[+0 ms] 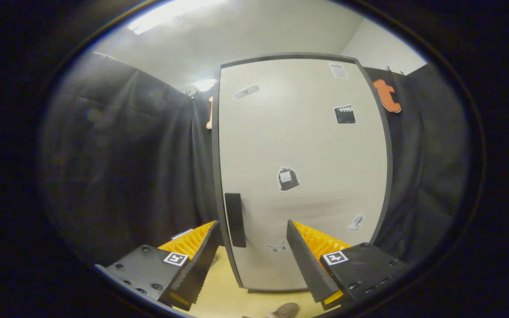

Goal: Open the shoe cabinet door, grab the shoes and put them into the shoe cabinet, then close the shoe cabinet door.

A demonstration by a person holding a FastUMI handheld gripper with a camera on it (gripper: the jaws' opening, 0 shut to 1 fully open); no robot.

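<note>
The shoe cabinet's pale door [301,145] stands shut just ahead of me, framed in dark edging, with several small stickers on it. Its dark upright handle [235,219] sits near the door's left edge, low down. My gripper [252,229] is open, and the handle lies between the fingertips, nearer the left finger [197,260]. The right finger [307,260] is in front of the door's lower part. Nothing is held. Below the fingers, on the floor, the toe of a grey-brown shoe [284,311] peeks into view.
Black cloth walls [139,168] hang on both sides of the cabinet. The floor [223,296] under the fingers is light yellow. A white ceiling with a bright lamp [166,17] is above.
</note>
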